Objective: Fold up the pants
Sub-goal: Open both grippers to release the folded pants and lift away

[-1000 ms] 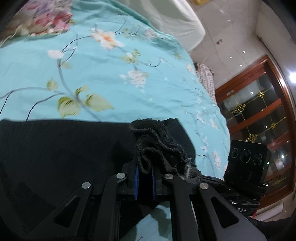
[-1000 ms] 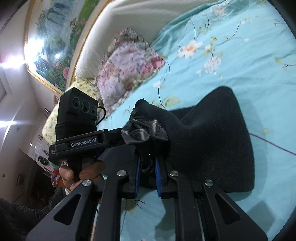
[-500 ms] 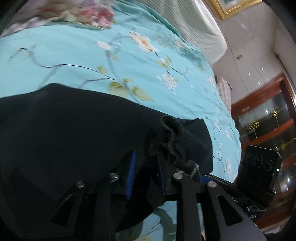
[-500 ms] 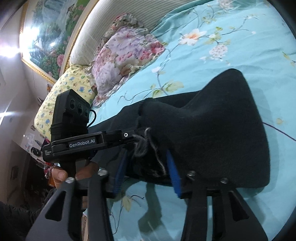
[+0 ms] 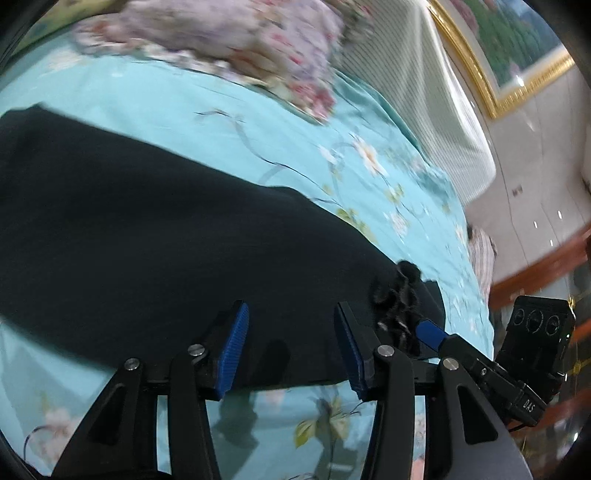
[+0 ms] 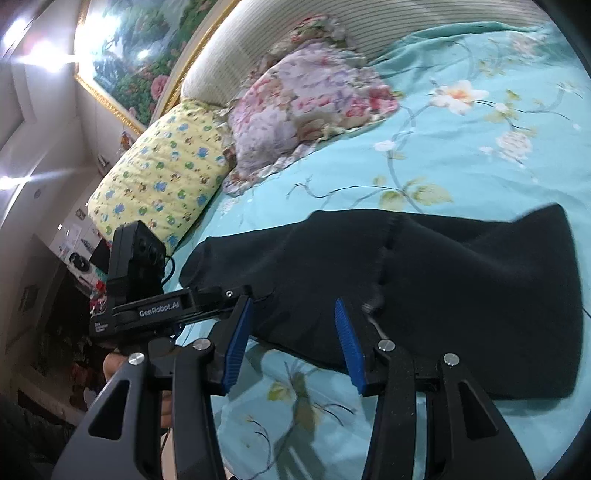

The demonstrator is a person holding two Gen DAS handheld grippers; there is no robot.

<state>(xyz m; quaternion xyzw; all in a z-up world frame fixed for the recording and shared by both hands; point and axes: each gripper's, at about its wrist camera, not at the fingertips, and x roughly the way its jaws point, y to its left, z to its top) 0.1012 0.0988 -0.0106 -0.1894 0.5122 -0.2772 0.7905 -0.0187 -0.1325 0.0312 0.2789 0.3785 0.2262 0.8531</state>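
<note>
Black pants (image 5: 147, 240) lie folded over on the turquoise flowered bedsheet (image 5: 288, 155). My left gripper (image 5: 290, 314) hovers over their near edge. Its jaws are opening and its blue pads touch no cloth. A bunched hem (image 5: 399, 295) sits just right of it, beside a blue pad of the right gripper. In the right wrist view the pants (image 6: 461, 288) spread wide and flat. My right gripper (image 6: 291, 310) stands open above their near edge with nothing gripped. The left gripper's body (image 6: 147, 306) and the hand holding it (image 6: 110, 365) are at the left.
A floral pillow (image 6: 306, 103) and a yellow patterned pillow (image 6: 162, 177) lean on the padded headboard (image 6: 295, 29) under a framed painting (image 6: 140, 48). Bare sheet (image 6: 480, 147) lies beyond the pants. A dark wooden cabinet (image 5: 554, 258) stands past the bed's edge.
Both grippers were shut on bunched pants edges and have let go. Their jaws now stand apart and the cloth lies flat. The left gripper has swung sideways toward the pillows.
</note>
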